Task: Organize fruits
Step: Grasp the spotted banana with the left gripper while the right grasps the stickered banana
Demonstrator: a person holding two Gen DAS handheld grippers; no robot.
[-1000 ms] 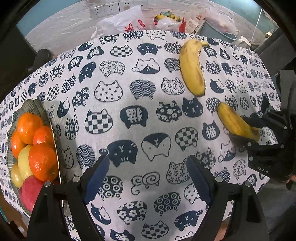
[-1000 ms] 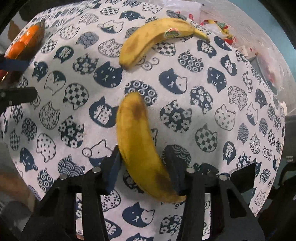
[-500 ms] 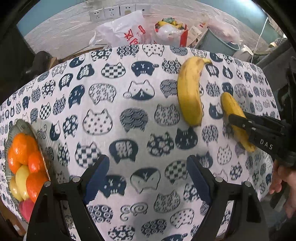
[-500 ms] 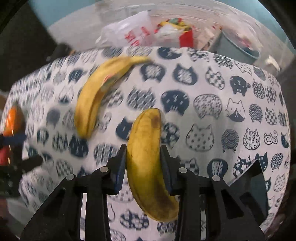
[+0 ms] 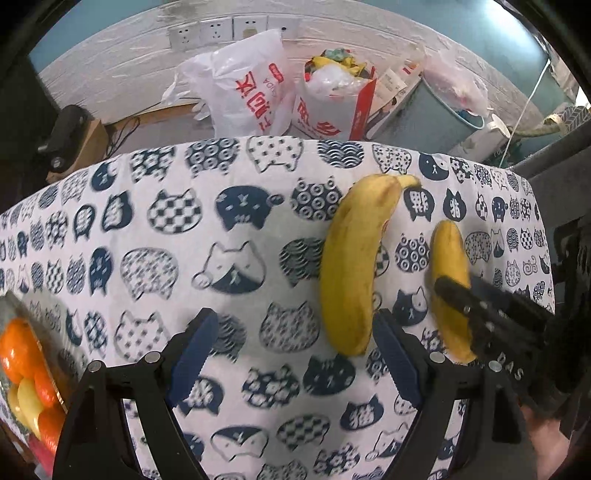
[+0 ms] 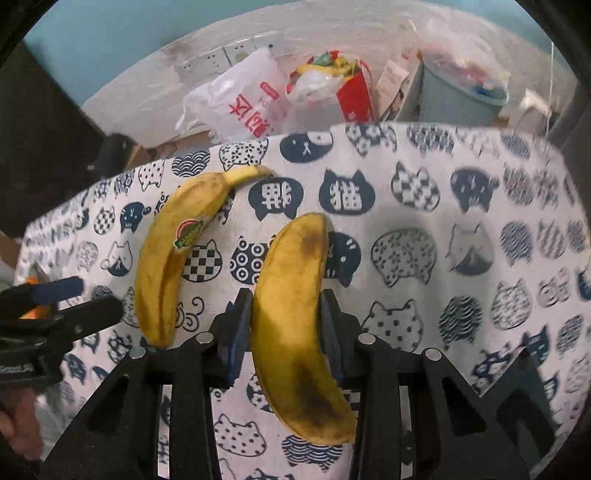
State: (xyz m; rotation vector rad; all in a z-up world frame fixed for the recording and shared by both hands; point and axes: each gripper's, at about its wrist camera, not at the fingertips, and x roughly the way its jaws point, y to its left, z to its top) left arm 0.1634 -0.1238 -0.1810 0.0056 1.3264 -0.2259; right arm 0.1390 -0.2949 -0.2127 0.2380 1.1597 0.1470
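Note:
My right gripper (image 6: 284, 332) is shut on a spotted banana (image 6: 291, 314) and holds it just to the right of a second banana (image 6: 173, 258) with a sticker, which lies on the cat-print tablecloth (image 6: 443, 258). In the left wrist view the lying banana (image 5: 354, 262) is ahead and right, the held banana (image 5: 448, 288) beside it in the right gripper (image 5: 465, 302). My left gripper (image 5: 291, 358) is open and empty over the cloth, and also shows in the right wrist view (image 6: 55, 299). A fruit plate (image 5: 22, 354) with oranges sits at the left edge.
The table's far edge (image 5: 295, 142) is close ahead. Beyond it on the floor stand a white plastic bag (image 5: 247, 96), a red-and-white bag (image 5: 332, 99) and a blue bin (image 5: 447, 114). Wall sockets (image 5: 218, 31) sit on the back wall.
The right gripper has carried its banana toward the lying banana and turned it parallel alongside. The left gripper has moved forward and right, so the fruit plate has slid toward the left edge.

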